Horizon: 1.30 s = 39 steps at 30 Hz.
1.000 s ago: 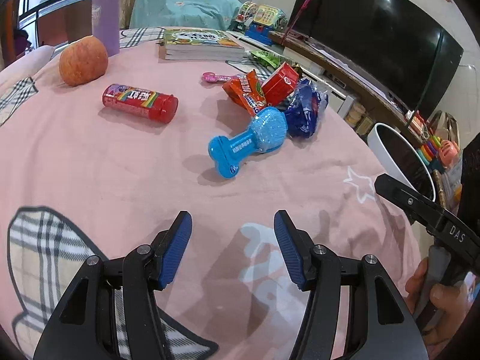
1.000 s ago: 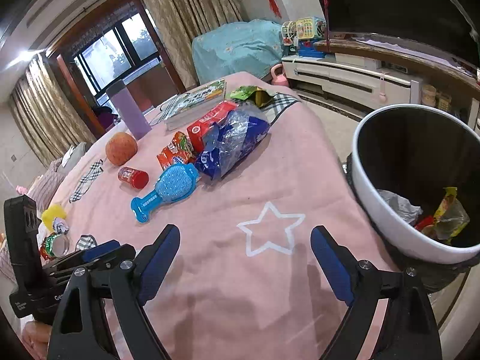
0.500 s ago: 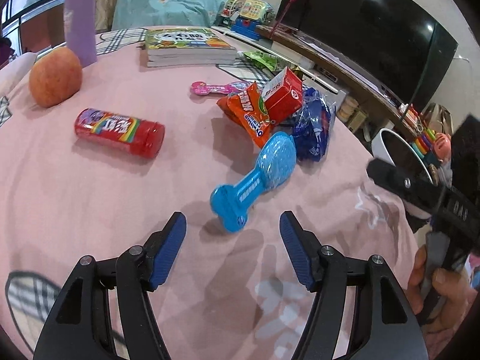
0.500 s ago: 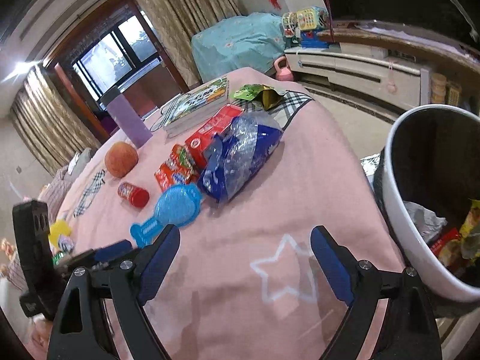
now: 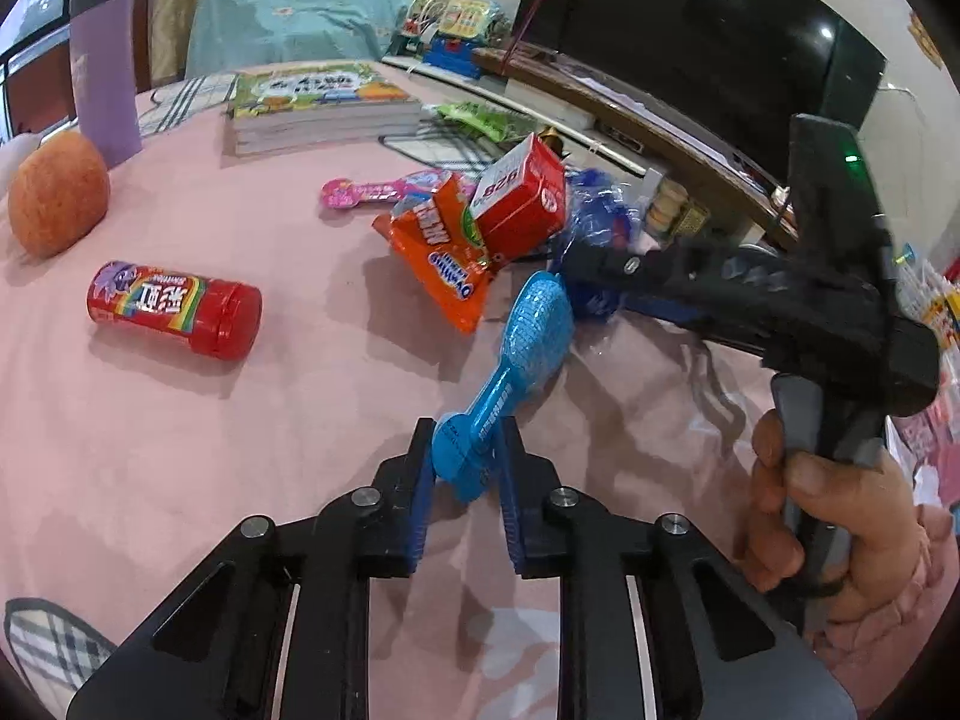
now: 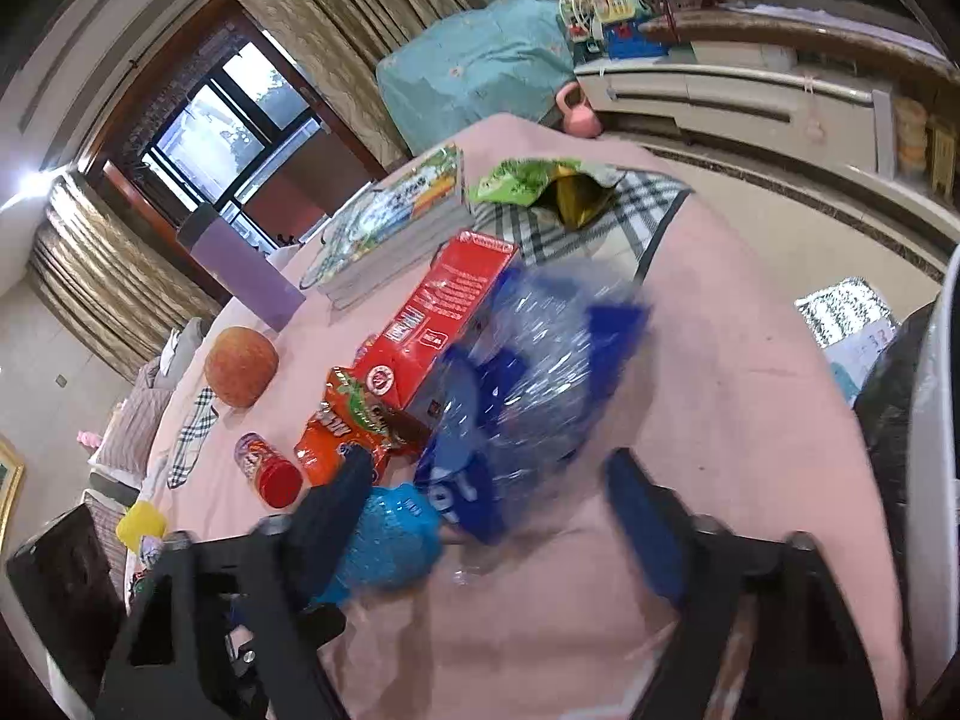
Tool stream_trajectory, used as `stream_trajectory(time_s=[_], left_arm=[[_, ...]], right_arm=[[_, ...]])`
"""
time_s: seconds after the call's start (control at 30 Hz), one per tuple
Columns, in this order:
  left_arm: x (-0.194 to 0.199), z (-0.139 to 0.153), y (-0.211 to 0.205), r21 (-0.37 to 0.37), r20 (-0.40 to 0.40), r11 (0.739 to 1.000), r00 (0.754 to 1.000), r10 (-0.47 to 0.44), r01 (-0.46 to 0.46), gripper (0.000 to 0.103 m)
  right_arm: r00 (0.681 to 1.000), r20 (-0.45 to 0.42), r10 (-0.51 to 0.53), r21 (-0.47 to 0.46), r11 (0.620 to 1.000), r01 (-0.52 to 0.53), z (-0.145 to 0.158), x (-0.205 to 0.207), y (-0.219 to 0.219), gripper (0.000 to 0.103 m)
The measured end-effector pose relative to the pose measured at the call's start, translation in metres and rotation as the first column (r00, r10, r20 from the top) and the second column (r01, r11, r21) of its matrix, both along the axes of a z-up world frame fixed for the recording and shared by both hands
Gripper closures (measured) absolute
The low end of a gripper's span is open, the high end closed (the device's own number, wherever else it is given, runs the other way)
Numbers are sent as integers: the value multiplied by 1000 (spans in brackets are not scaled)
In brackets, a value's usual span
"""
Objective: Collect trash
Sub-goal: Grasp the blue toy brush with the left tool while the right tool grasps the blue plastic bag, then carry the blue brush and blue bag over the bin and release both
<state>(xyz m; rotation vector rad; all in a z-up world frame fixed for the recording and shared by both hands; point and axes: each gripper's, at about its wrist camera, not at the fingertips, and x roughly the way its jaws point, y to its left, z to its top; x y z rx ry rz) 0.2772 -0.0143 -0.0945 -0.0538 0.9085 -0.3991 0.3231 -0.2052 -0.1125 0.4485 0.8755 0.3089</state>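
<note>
A blue plastic brush (image 5: 531,324) lies on the pink tablecloth (image 5: 180,450). My left gripper (image 5: 465,471) is closing, its pads pressing the brush's handle end. The brush head (image 6: 390,540) also shows in the right wrist view. A crinkled blue plastic bag (image 6: 528,384) sits between the fingers of my right gripper (image 6: 486,498), whose jaws are closing and stand apart from the bag. Behind it lie an orange snack wrapper (image 5: 444,252), a red carton (image 5: 522,204) and a green wrapper (image 6: 528,186). A hand (image 5: 840,516) holds the right gripper.
A red candy tube (image 5: 174,309), an orange fruit (image 5: 57,201), a purple bottle (image 5: 102,78), a stack of books (image 5: 318,102) and a pink toothbrush (image 5: 378,189) are on the table. The white bin's rim (image 6: 930,420) stands beyond the table's right edge.
My left gripper moved forward and shut on the brush handle. My right gripper moved forward to the blue bag and its jaws narrowed; the bin slid to the right edge of its view.
</note>
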Motion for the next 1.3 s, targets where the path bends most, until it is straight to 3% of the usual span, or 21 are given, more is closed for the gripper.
stream_trajectory(time_s=[0.1,0.17,0.67,0.7,0.87,1.13,1.3], left_arm=[[-7,3,-4,-3,17,1000,1000,-16,16,95],[-13,5,-7,2,28,1000,999,-22,22,96],[-65,20,-28,-55,77,998,997,-17,22,96],[-67,21,-28,-55,79,998,997,-11,15,100],[-72,23,-24,-67,71,998,997,25,-20,100],[-78,21,-28,-56,73,998,997,35,-30,100],[-83,18,-33,-62,61,998,998,34,-31,100]], right_arm=[[1000,6,-10,-13,1000,11,-1,-7,-3,71],[1000,8,-8,-20,1000,8,-1,-15,-6,74],[997,75,-29,-92,995,36,23,-89,-38,77],[996,78,-33,-93,995,40,24,-91,-39,77],[995,93,-38,-124,991,50,30,-109,-47,78],[996,37,77,-158,985,-70,23,-129,-35,78],[994,40,98,-196,977,-88,23,-137,-30,78]])
